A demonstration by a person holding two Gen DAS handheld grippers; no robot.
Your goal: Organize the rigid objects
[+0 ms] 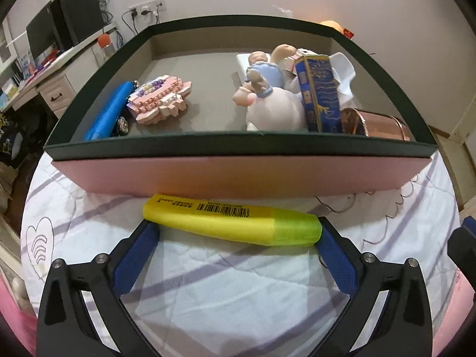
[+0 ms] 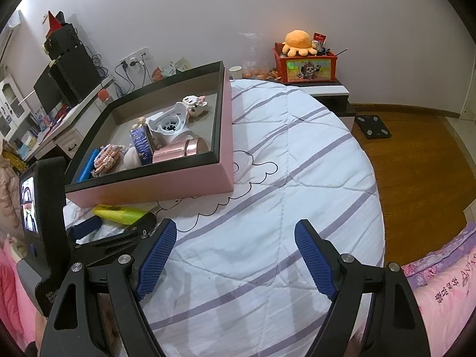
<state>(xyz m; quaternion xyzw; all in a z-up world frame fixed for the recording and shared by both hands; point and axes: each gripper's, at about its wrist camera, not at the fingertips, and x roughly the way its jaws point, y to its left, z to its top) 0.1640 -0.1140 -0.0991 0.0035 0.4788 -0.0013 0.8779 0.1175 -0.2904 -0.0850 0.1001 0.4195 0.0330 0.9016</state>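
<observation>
Blue-padded fingers of the left tool [image 1: 238,232] frame the nearest stretch of bedding, spread as wide as they go, with the yellow highlighter [image 1: 232,220] lying between their tips. Its two ends sit right at the pads [image 1: 139,255], but whether the pads press on it I cannot tell.

Largest in view is the bed [image 2: 267,178], covered by a white quilt with lilac stripes; its right and far half lies bare, giving wide free room up to the rounded edge above the wooden floor [image 2: 416,154]. On the left part of the bed stands the pink box [image 1: 238,175] with a dark rim, its near wall just beyond the highlighter. Inside it, a blue tube [image 1: 108,113] lies along the left wall, a pink brick model [image 1: 160,101] beside it, and on the right a figurine [image 1: 267,95], a blue carton [image 1: 319,92] and a copper tin [image 1: 372,125] crowd together.

The highlighter lies flat on the quilt, long axis left to right, parallel to the box's near wall, its greenish cap pointing right.

The right tool [image 2: 235,238] hangs released and empty over open quilt to the right.
</observation>
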